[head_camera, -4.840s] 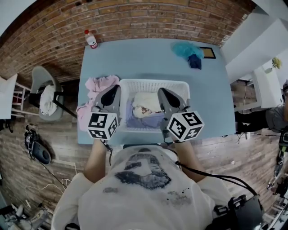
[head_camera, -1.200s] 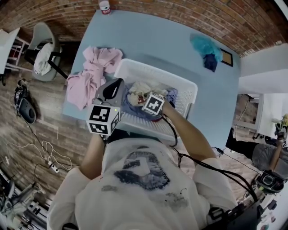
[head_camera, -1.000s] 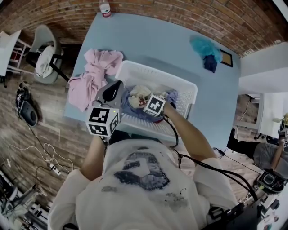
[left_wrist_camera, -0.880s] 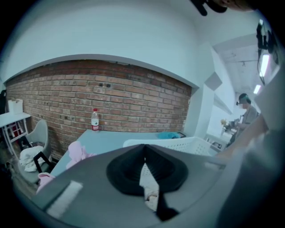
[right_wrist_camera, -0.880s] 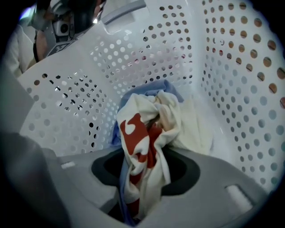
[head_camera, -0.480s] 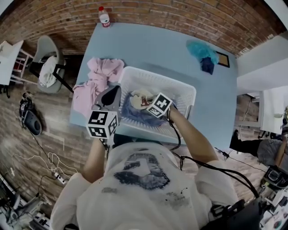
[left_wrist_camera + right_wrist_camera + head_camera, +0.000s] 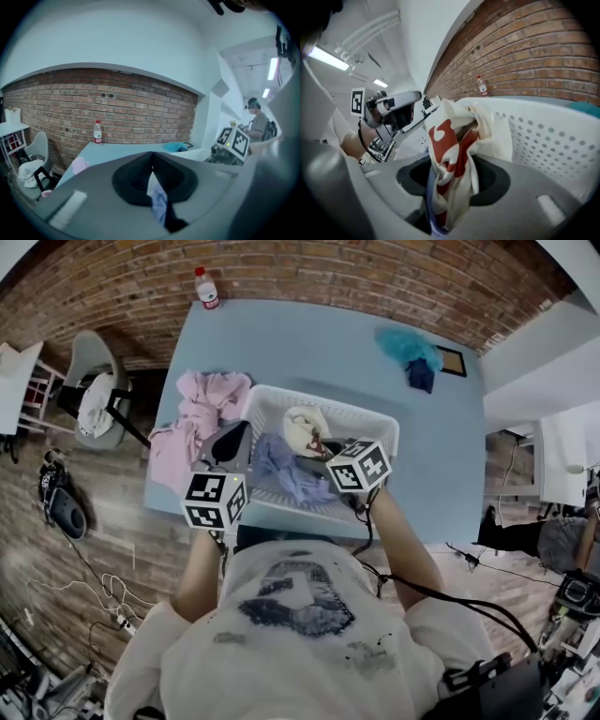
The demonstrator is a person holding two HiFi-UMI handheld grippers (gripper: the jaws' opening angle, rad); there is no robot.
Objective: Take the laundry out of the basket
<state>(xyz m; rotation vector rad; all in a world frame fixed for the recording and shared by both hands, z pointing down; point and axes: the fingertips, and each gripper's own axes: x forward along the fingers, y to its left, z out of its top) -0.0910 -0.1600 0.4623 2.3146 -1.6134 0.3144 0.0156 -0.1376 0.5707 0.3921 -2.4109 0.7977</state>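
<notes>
right gripper: pinching cream red-print garment above basket middle | garment's long axis: runs from jaws toward basket's far wall | left gripper: pressed together, at basket's left rim, nearer lavender garment in basket.

Left gripper closed, right gripper clamped

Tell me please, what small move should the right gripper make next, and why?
Probably lift it straight up. The right gripper is shut on the cream cloth with red print, but most of that cloth seems to lie inside the basket, so it must clear the wall first.
</notes>
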